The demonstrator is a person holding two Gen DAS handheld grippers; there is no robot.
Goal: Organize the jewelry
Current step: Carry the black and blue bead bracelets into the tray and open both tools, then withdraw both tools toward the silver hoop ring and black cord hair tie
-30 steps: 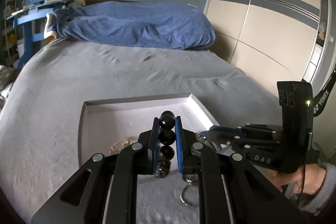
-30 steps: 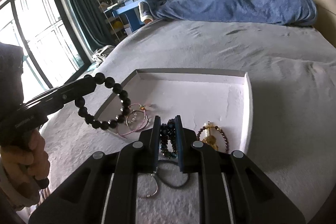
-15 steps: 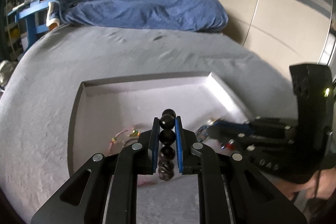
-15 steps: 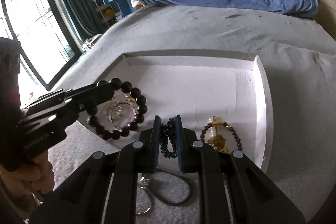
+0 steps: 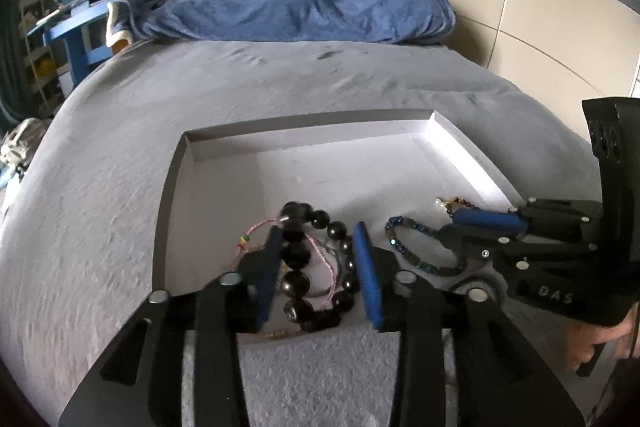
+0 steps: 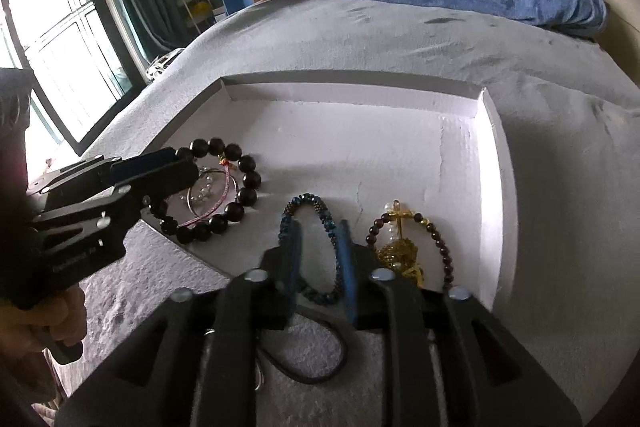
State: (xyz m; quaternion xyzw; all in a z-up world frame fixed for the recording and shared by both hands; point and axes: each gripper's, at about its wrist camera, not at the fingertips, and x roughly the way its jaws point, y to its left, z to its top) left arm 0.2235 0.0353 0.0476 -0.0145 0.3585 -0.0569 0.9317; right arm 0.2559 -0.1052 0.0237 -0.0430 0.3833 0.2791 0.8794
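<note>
Now both claws stand spread over the white tray [image 6: 490, 163] and grip nothing. The left gripper [image 5: 318, 267] straddles the black bead bracelet [image 6: 240, 187] at center left; the right gripper [image 6: 320, 259] straddles the blue bracelet [image 6: 326, 223] at lower center. I think a finger may snag the pink cord [image 6: 224, 193] on withdrawal.

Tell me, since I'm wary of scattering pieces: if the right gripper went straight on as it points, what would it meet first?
Probably the blue beaded bracelet lying between the right gripper's open fingers on the white tray floor; depth is unclear.
</note>
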